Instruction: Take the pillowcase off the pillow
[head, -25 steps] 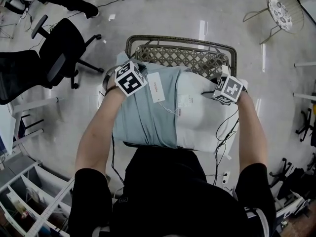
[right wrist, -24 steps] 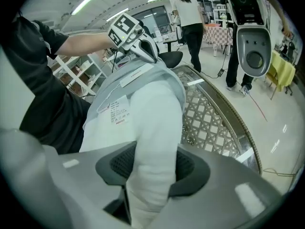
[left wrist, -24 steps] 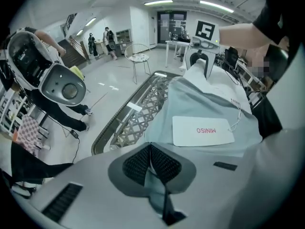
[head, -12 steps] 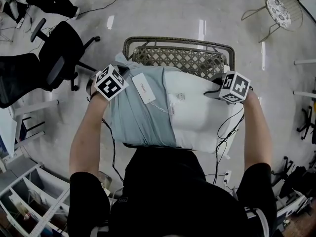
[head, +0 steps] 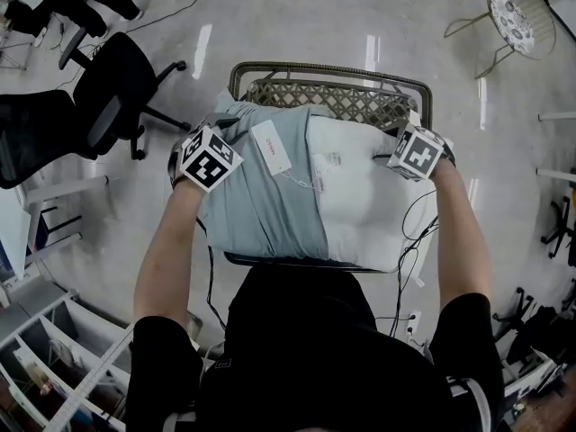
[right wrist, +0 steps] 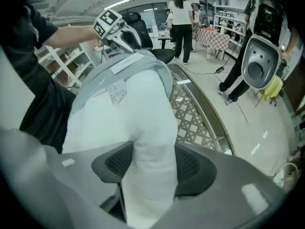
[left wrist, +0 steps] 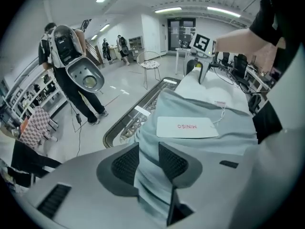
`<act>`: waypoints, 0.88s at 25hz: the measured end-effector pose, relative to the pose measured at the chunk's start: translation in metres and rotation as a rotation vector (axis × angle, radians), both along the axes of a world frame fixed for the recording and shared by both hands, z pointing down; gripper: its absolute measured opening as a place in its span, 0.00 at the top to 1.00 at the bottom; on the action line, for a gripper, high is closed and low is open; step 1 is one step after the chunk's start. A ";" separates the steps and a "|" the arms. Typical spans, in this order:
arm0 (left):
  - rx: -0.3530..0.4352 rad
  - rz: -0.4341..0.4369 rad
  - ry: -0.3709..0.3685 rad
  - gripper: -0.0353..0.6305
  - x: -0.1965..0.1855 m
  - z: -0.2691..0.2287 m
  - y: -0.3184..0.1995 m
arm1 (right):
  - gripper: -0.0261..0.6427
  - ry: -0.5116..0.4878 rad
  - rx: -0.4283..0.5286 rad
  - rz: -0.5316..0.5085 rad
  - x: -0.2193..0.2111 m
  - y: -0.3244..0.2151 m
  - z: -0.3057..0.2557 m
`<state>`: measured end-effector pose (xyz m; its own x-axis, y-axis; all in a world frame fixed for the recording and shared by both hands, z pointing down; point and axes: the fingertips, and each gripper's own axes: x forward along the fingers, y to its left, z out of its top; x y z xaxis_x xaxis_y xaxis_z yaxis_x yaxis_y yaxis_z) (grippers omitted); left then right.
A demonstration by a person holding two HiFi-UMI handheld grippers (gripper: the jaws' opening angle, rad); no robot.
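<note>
A white pillow (head: 369,205) lies across a wicker chair (head: 328,70). A pale blue-grey pillowcase (head: 261,205) with a white tag (head: 272,147) covers its left half; the right half is bare. My left gripper (head: 219,138) is at the pillowcase's far left end. In the left gripper view, bunched pillowcase fabric (left wrist: 152,175) fills the gap of the left gripper (left wrist: 148,149), whose jaws have just been opening. My right gripper (head: 412,151) is at the pillow's far right corner. That white corner (right wrist: 150,175) is pinched in the right gripper (right wrist: 152,151), whose jaws have also just been opening.
A black office chair (head: 117,88) stands to the left of the wicker chair, and a small round wire table (head: 510,16) at the far right. White shelving (head: 54,367) is at the lower left. Cables (head: 409,241) hang by the pillow's right side. A person (right wrist: 181,20) stands farther off.
My left gripper moved out to the left with the pillowcase's end, then came slightly back. The right gripper shifted a little along the pillow's right corner. The pillow sits slightly farther up the chair.
</note>
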<state>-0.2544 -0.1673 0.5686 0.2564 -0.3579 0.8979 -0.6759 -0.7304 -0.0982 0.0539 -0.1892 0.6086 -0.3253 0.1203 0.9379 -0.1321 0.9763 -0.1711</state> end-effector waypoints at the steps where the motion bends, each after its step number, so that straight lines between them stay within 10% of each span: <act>1: 0.007 -0.014 0.019 0.76 0.002 -0.001 0.005 | 0.54 0.015 0.029 0.010 -0.001 -0.002 0.001; 9: 0.014 0.011 0.100 0.76 0.026 -0.002 0.050 | 0.54 -0.053 0.134 0.084 -0.025 0.017 -0.028; 22: 0.034 0.118 0.239 0.68 0.091 -0.009 0.190 | 0.40 -0.051 0.076 0.117 -0.029 0.231 -0.018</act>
